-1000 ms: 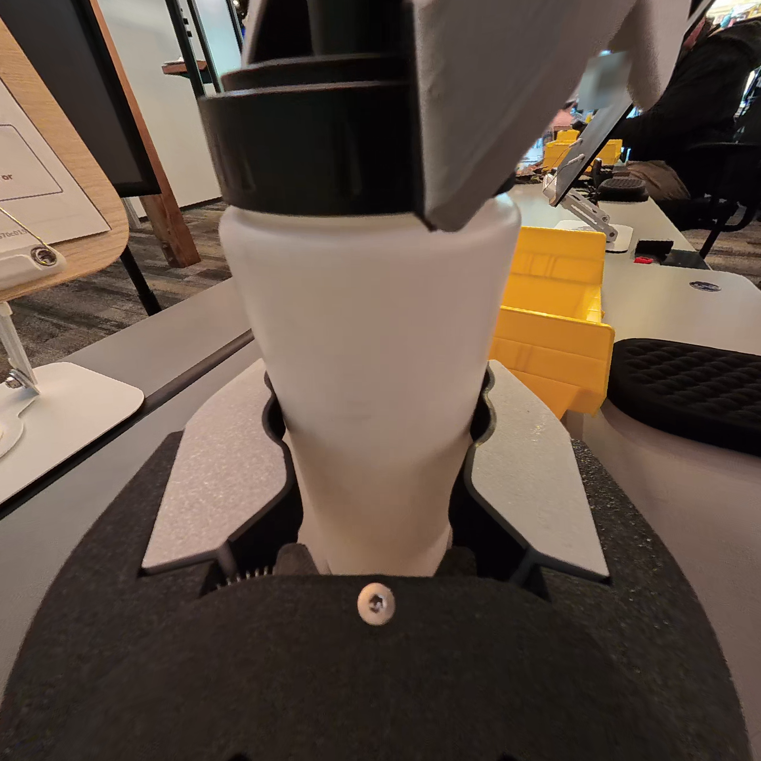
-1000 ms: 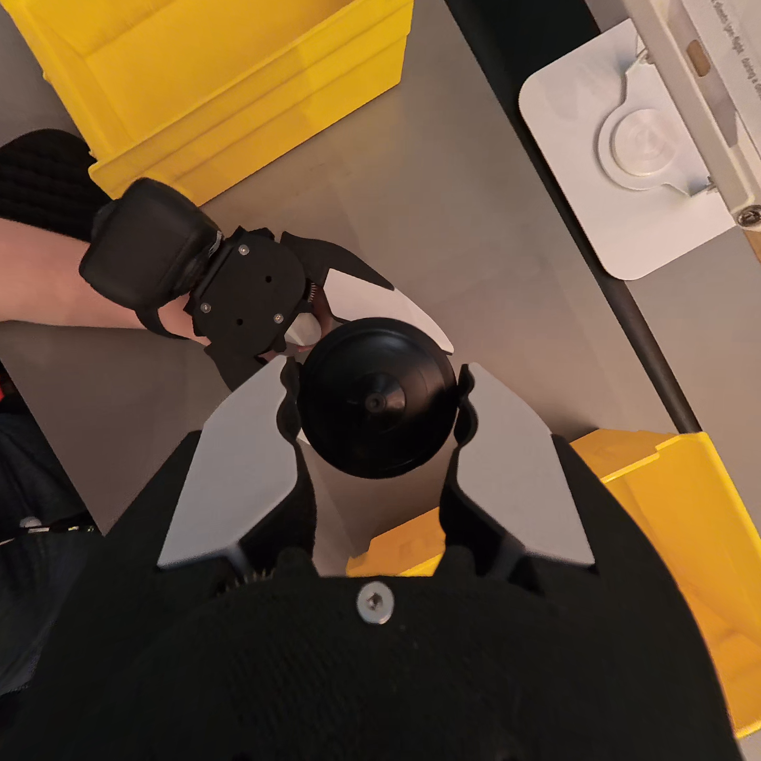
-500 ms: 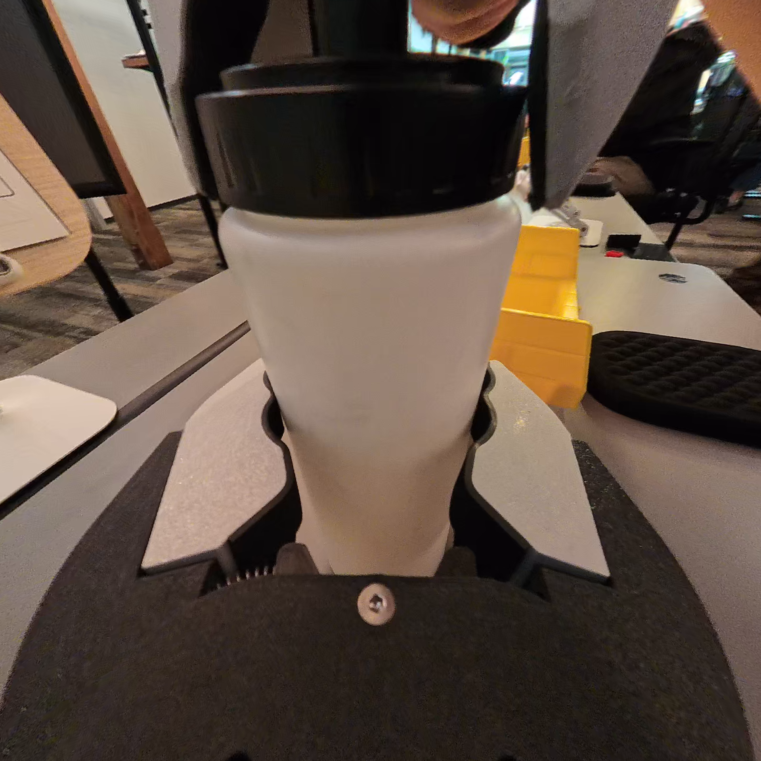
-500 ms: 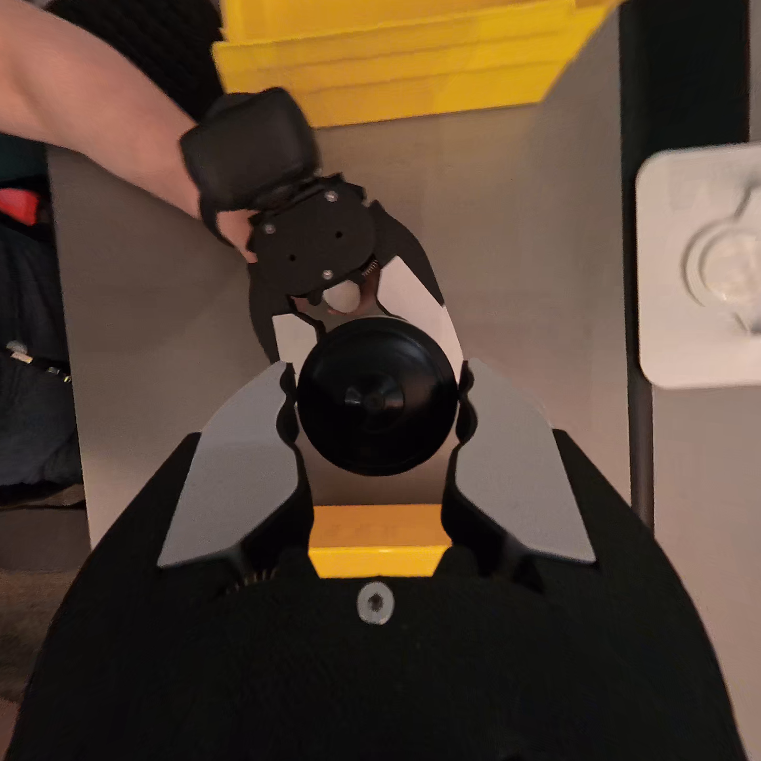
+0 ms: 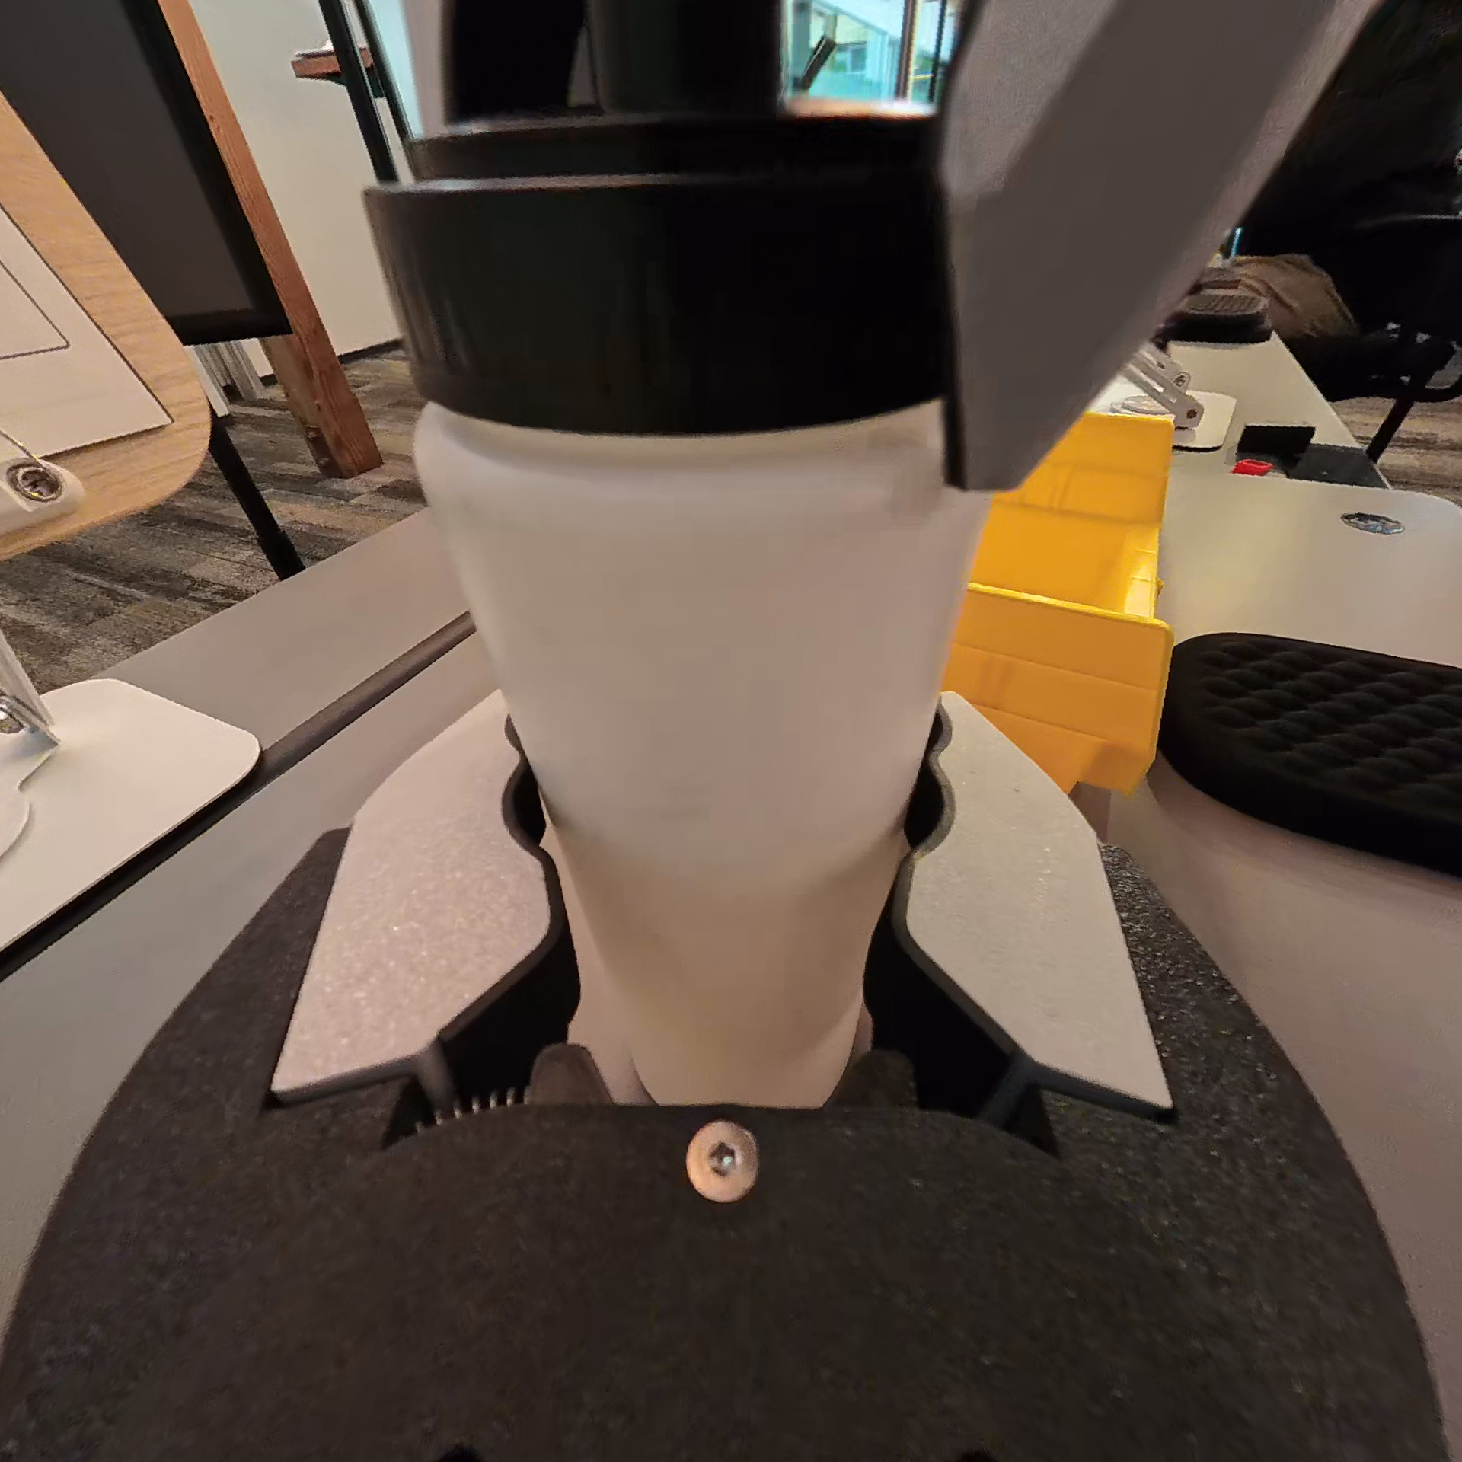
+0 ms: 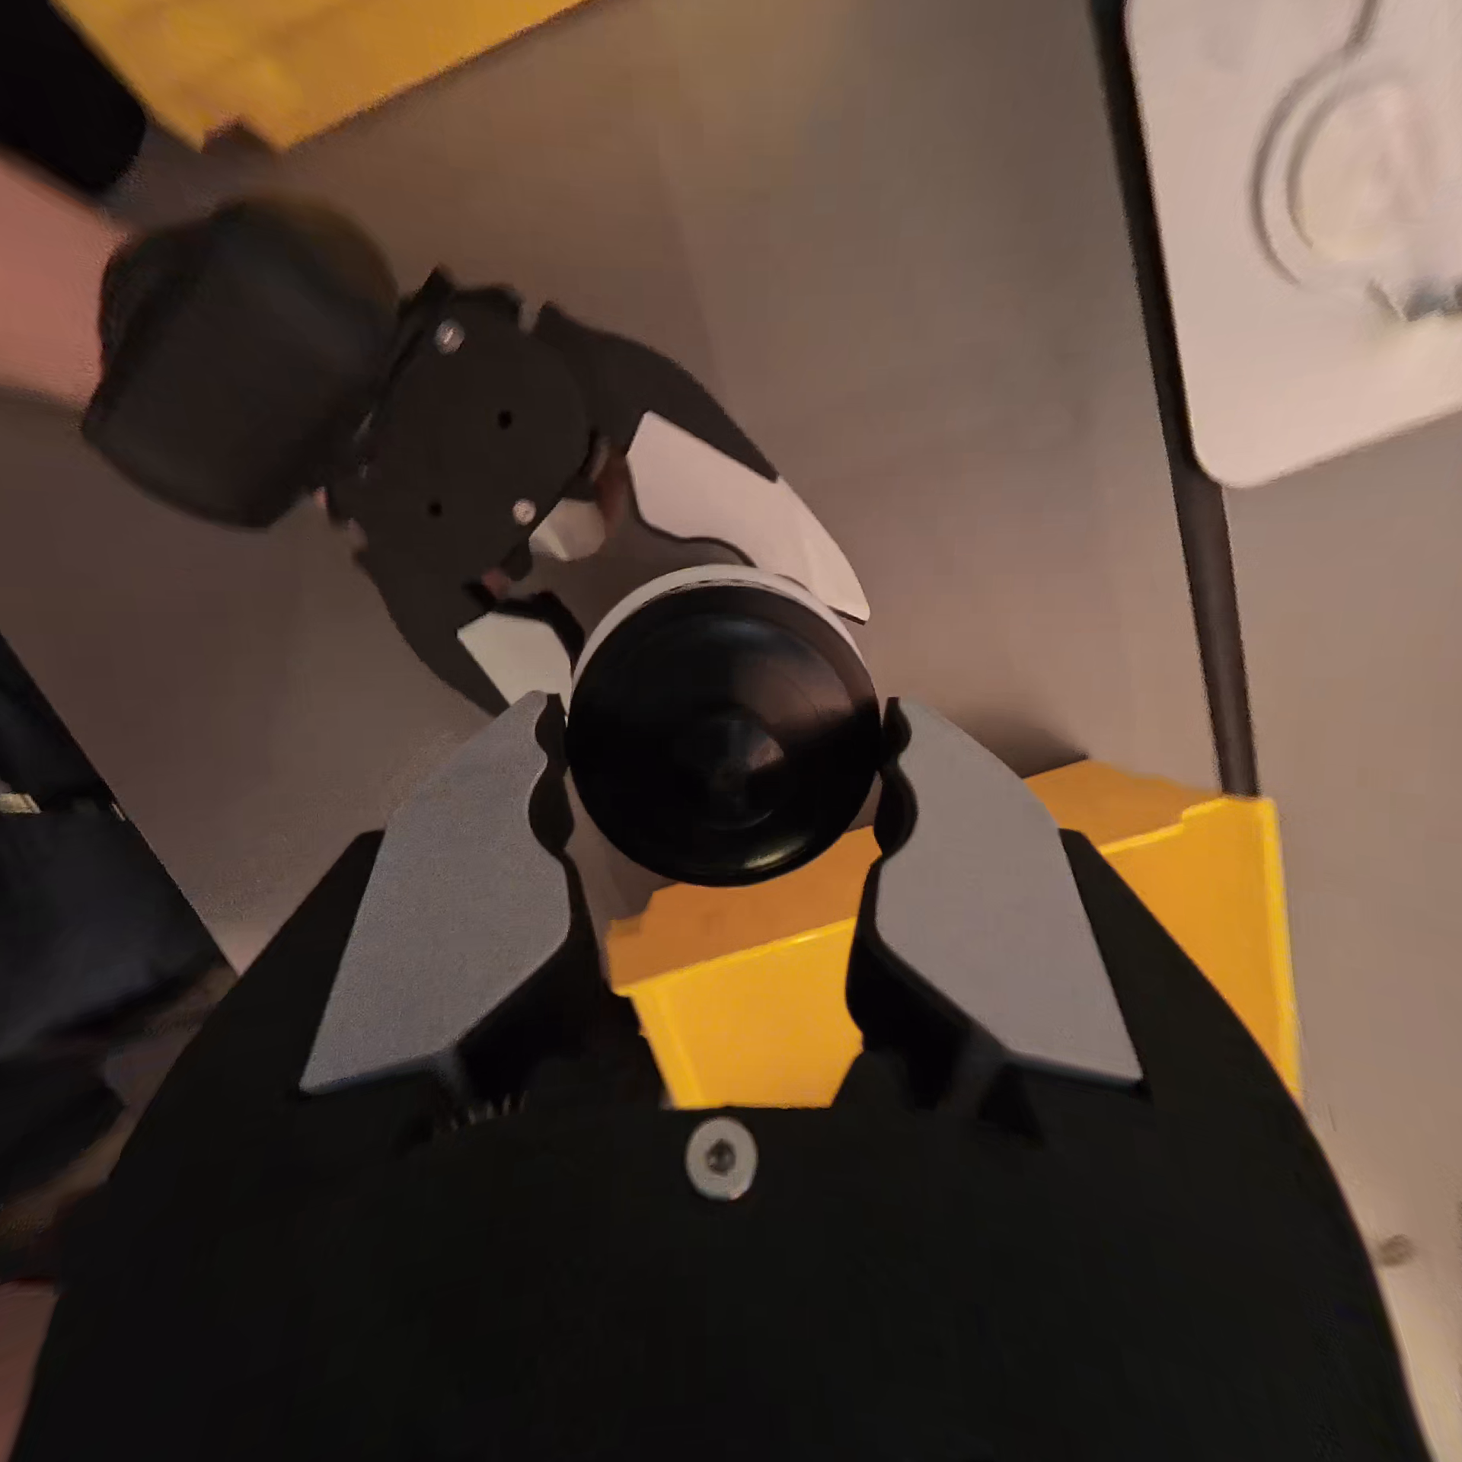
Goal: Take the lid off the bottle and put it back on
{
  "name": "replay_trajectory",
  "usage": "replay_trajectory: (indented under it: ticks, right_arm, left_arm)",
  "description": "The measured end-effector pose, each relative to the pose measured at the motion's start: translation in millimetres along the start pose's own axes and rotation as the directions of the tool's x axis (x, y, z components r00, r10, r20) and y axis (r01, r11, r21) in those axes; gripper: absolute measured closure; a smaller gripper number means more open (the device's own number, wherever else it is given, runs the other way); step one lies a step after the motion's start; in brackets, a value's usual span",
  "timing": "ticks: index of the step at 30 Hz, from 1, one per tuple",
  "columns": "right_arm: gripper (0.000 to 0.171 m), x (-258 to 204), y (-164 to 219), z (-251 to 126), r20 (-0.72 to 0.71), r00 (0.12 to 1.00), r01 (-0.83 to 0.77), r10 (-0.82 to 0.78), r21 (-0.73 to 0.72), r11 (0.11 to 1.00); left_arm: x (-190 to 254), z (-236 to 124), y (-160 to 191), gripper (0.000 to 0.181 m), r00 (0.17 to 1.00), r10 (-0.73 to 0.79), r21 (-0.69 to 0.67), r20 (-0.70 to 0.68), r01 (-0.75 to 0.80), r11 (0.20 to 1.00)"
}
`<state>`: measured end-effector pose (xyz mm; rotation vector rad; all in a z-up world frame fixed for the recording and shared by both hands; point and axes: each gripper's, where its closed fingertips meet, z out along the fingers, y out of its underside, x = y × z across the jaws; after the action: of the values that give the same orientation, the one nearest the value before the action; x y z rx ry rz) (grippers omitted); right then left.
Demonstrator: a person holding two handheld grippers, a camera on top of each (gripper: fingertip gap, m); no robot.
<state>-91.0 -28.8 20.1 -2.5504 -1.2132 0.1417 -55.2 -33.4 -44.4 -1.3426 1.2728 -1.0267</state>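
A white bottle [image 5: 712,688] with a black lid [image 5: 664,308] stands upright in my left gripper [image 5: 724,799], which is shut on its lower body. My right gripper [image 6: 724,748] comes down from above and is shut on the lid [image 6: 716,744]; one of its grey fingers [image 5: 1107,206] shows at the lid's right side in the left wrist view. From above, a white rim of the bottle [image 6: 633,613] shows at the lid's far edge, and the left gripper [image 6: 490,475] is seen holding it from the upper left. The lid sits on the bottle's neck.
A yellow bin [image 5: 1068,633] stands just behind the bottle, with a second yellow bin [image 6: 316,71] farther off. A black mesh pad [image 5: 1321,744] lies to the right. A white stand base [image 5: 119,783] sits at the left, past a dark table seam [image 6: 1187,475].
My right gripper has turned about the lid, so its view of the table has rotated. The left gripper still holds the bottle in the same grip.
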Motion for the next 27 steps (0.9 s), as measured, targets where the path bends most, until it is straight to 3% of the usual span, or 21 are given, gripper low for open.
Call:
replay_trajectory:
  ticks: [3,6,11,15,18,23,27]
  right_arm:
    - [0.093,0,6,1,0.029,0.949,0.316,-0.315,-0.043,0.948]
    - [0.094,1,3,0,0.083,0.925,0.371,-0.372,0.024,0.928]
    - [0.089,5,11,1,0.008,0.998,0.055,-0.054,-0.072,0.996]
    - [0.09,1,1,0,-0.038,0.971,-0.238,0.236,-0.061,0.969]
    - [0.094,5,2,-2,-0.06,0.948,-0.318,0.313,-0.095,0.943]
    - [0.094,3,4,-3,0.002,0.992,-0.123,0.124,-0.147,0.981]
    - [0.093,-4,3,-3,0.117,0.95,0.301,-0.29,-0.097,0.949]
  left_arm:
    - [1,-1,0,0.089,1.0,-0.002,0.003,-0.026,0.002,1.0]
    - [-1,-1,0,0.089,1.0,-0.019,0.0,-0.023,0.019,1.0]
    - [-3,0,1,0.089,1.0,-0.01,-0.022,0.023,0.011,1.0]
    - [-3,0,2,0.089,0.999,-0.011,-0.039,0.049,0.013,0.999]
    - [-3,0,3,0.089,0.998,-0.013,-0.053,0.057,0.016,0.998]
    - [-1,0,2,0.089,1.0,-0.007,-0.045,0.029,0.009,0.999]
    - [4,-1,2,0.09,1.0,0.01,-0.031,-0.016,-0.011,0.999]
